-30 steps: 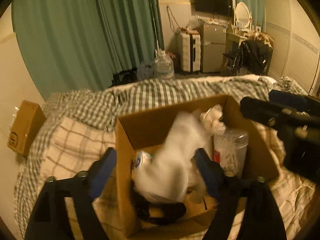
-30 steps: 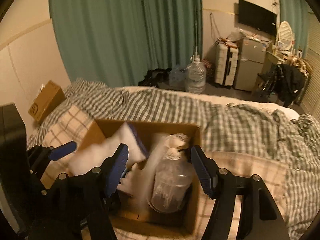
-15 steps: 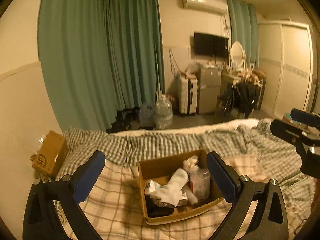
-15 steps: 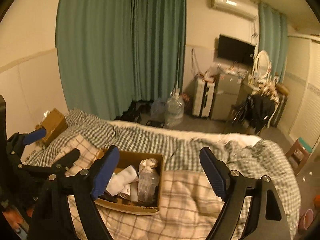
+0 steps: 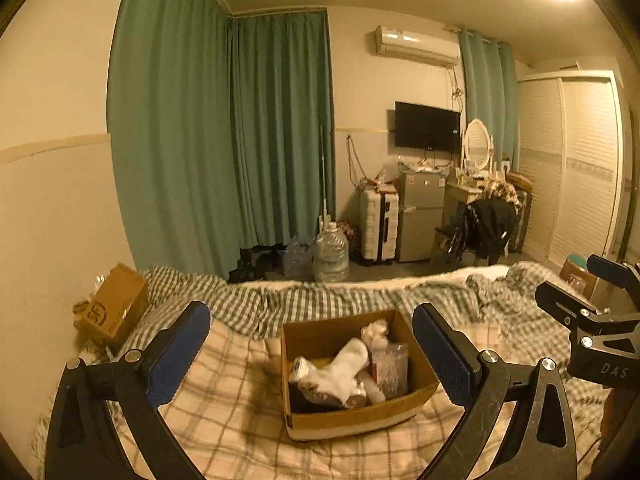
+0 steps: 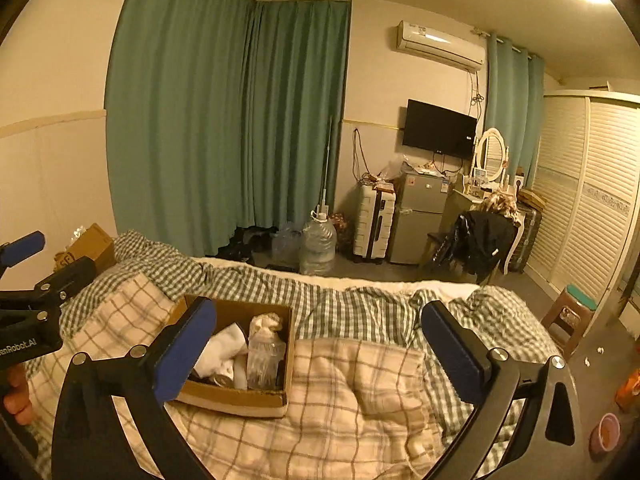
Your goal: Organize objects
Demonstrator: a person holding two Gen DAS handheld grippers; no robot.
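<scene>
An open cardboard box (image 5: 352,416) sits on the bed's checked blanket; it also shows in the right wrist view (image 6: 236,398). Inside lie a white sock (image 5: 340,368), a clear plastic jar (image 5: 390,366) with a crumpled white wad on top, a small can (image 5: 299,368) and something dark underneath. The sock (image 6: 222,346) and jar (image 6: 264,356) show in the right view too. My left gripper (image 5: 312,344) is open and empty, held high above and behind the box. My right gripper (image 6: 320,338) is open and empty, to the box's right.
A second cardboard box (image 5: 114,308) sits at the bed's far left by the wall. Beyond the bed are green curtains, water jugs (image 5: 330,256), a suitcase, a small fridge (image 5: 420,216), a chair with clothes and a stool (image 6: 572,312).
Both grippers have pulled up and back from the box, from just above its contents to well clear of it. The white sock now lies in the box. Both stay open.
</scene>
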